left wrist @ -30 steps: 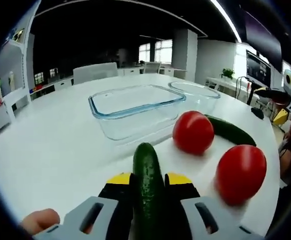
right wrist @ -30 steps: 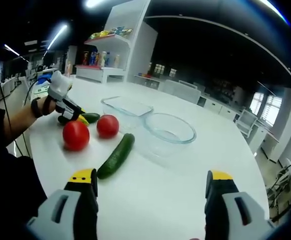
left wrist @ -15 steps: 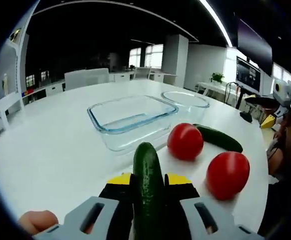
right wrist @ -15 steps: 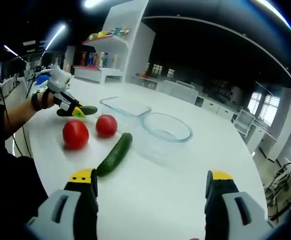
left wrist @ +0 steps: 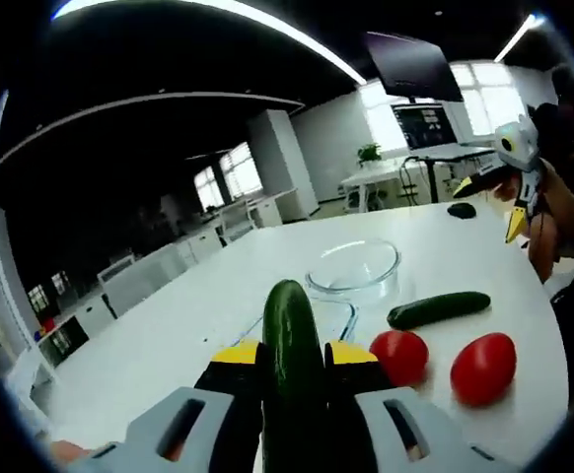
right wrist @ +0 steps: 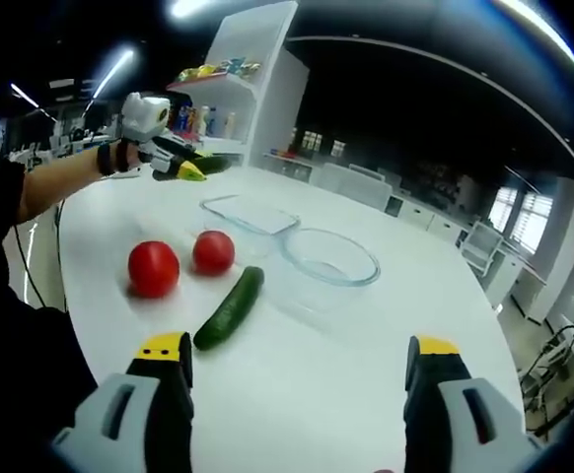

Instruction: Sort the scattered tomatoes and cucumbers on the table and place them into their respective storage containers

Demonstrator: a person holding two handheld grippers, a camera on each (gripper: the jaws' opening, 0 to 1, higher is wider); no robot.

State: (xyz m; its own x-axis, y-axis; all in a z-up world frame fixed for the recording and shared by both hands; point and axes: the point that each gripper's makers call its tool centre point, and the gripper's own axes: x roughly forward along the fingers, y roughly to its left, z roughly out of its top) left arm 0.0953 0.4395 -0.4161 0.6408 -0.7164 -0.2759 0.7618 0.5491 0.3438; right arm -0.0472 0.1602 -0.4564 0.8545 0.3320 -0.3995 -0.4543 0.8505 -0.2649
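Note:
My left gripper [left wrist: 292, 357] is shut on a dark green cucumber [left wrist: 291, 345] that stands up between its yellow-tipped jaws. In the right gripper view the left gripper [right wrist: 181, 165] hangs high over the table's far left, with the held cucumber [right wrist: 211, 164] poking out of it. Two red tomatoes [right wrist: 154, 268] [right wrist: 214, 252] and a second cucumber [right wrist: 230, 307] lie on the white table [right wrist: 366, 365]. Behind them stand a rectangular glass dish [right wrist: 250, 217] and a round glass bowl [right wrist: 330, 261]. My right gripper [right wrist: 297, 360] is open above the table's near side, holding nothing.
A white shelf unit [right wrist: 233, 89] with coloured items stands behind the table. A person's arm [right wrist: 55, 182] reaches in from the left. In the left gripper view, the bowl [left wrist: 354, 268], tomatoes [left wrist: 401, 355] [left wrist: 483, 368] and loose cucumber [left wrist: 438, 308] lie below.
The left gripper has risen well above the table with the cucumber still in it, and its view now tilts down on the bowl and tomatoes. The right gripper has stayed put.

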